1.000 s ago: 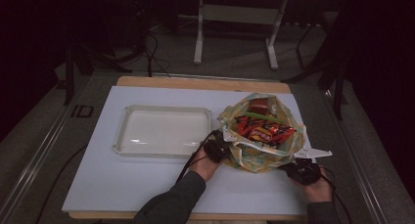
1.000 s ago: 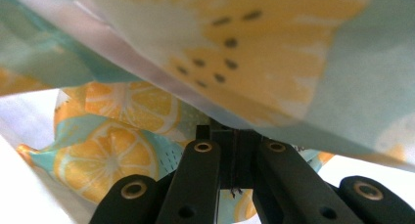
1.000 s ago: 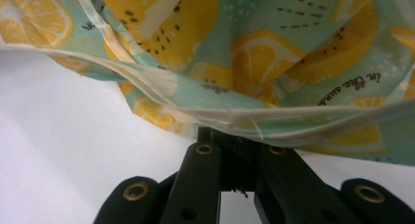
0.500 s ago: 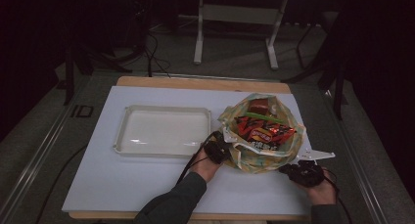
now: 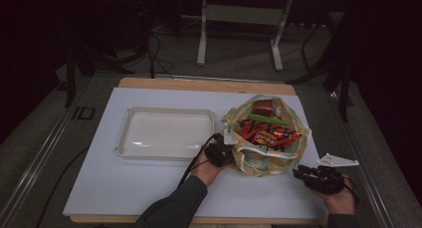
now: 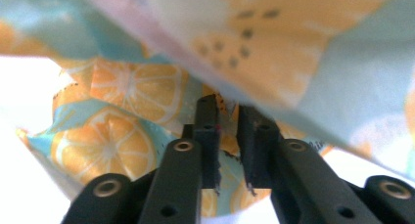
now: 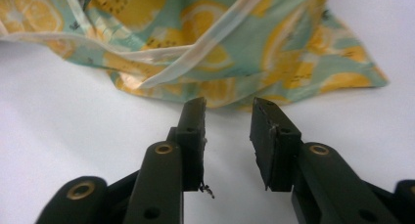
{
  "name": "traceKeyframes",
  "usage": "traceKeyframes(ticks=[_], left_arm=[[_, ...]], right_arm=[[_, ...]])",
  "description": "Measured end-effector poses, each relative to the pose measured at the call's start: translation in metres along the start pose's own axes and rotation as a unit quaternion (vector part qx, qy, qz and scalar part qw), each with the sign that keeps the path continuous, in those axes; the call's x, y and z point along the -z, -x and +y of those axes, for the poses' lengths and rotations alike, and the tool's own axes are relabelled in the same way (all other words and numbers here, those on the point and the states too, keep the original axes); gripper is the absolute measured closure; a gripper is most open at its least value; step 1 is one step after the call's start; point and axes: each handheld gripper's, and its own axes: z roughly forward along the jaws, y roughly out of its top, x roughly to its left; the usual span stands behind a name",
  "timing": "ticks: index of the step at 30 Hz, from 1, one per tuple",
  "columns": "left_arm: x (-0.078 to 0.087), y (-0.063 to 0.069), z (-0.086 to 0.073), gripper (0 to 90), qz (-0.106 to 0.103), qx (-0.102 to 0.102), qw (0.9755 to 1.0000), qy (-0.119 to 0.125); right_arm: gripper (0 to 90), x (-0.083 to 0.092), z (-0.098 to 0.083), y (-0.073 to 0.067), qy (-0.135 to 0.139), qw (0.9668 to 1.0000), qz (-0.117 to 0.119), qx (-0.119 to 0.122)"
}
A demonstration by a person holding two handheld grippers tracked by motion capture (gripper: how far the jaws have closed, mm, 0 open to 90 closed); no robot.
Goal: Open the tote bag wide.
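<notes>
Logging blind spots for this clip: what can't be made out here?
- Snack packets, high view: labels too small; lower ones buried inside the bag.
- Left gripper, its own view: blurred bag fabric hides whether the pads pinch it.
- Right gripper view: frame edges crop the bag's top.

The left tool [image 5: 219,153] was black and blocky, and a thin black cable [image 5: 195,161] trailed from it in a loose curve. The forearm behind it wore a dark grey-green sleeve [image 5: 171,208] that ended at the wrist. The right tool [image 5: 318,177] was likewise black, and it carried a pale grey three-cornered plate [image 5: 338,161] on top. In the left gripper view, each black jaw arm bore brass-coloured rivets [image 6: 183,145], and the fingers [image 6: 206,136] were flat rectangular blocks with worn, scuffed edges. In the right gripper view, the fingers [image 7: 270,136] looked alike, chipped along their inner faces, with brass rivets [image 7: 163,148] at the joints.
</notes>
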Motion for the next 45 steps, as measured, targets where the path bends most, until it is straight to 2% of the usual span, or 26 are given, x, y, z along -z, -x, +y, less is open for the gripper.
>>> traceKeyframes(ticks=[4, 9, 18, 27, 29, 31, 37, 40, 43, 45], left_arm=[[0.010, -0.006, -0.005, 68.3, -0.012, 0.013, 0.9998, 0.010], [0.028, -0.013, -0.010, 63.1, -0.018, 0.025, 0.9991, 0.029], [0.059, -0.023, -0.011, 60.8, -0.018, 0.037, 0.9974, 0.060], [0.075, -0.031, -0.007, 60.4, -0.016, 0.050, 0.9950, 0.084], [0.080, -0.033, -0.003, 60.1, -0.013, 0.052, 0.9942, 0.093], [0.083, -0.034, 0.000, 60.4, -0.008, 0.052, 0.9939, 0.097], [0.092, -0.041, 0.010, 60.3, 0.001, 0.060, 0.9914, 0.116], [0.096, -0.043, 0.016, 60.3, 0.008, 0.057, 0.9914, 0.118], [0.098, -0.046, 0.023, 60.3, 0.016, 0.057, 0.9906, 0.123], [0.101, -0.049, 0.031, 60.3, 0.020, 0.059, 0.9892, 0.133]], right_arm=[[65.2, 0.011, 0.003, 0.002, 0.018, 0.9998, -0.005, -0.004], [65.3, 0.022, 0.012, 0.002, 0.041, 0.9991, -0.011, -0.007], [64.9, 0.040, 0.039, -0.003, 0.079, 0.9968, -0.012, 0.005], [60.4, 0.046, 0.058, -0.010, 0.104, 0.9944, -0.019, 0.005], [58.0, 0.049, 0.067, -0.011, 0.124, 0.9919, -0.025, -0.005], [56.9, 0.052, 0.073, -0.010, 0.132, 0.9906, -0.034, -0.006], [54.7, 0.042, 0.087, -0.004, 0.122, 0.9913, -0.050, -0.003], [52.5, 0.036, 0.088, -0.001, 0.118, 0.9914, -0.057, -0.004], [50.9, 0.027, 0.088, 0.004, 0.106, 0.9927, -0.055, -0.009], [50.3, 0.022, 0.088, 0.006, 0.096, 0.9938, -0.054, -0.009]])
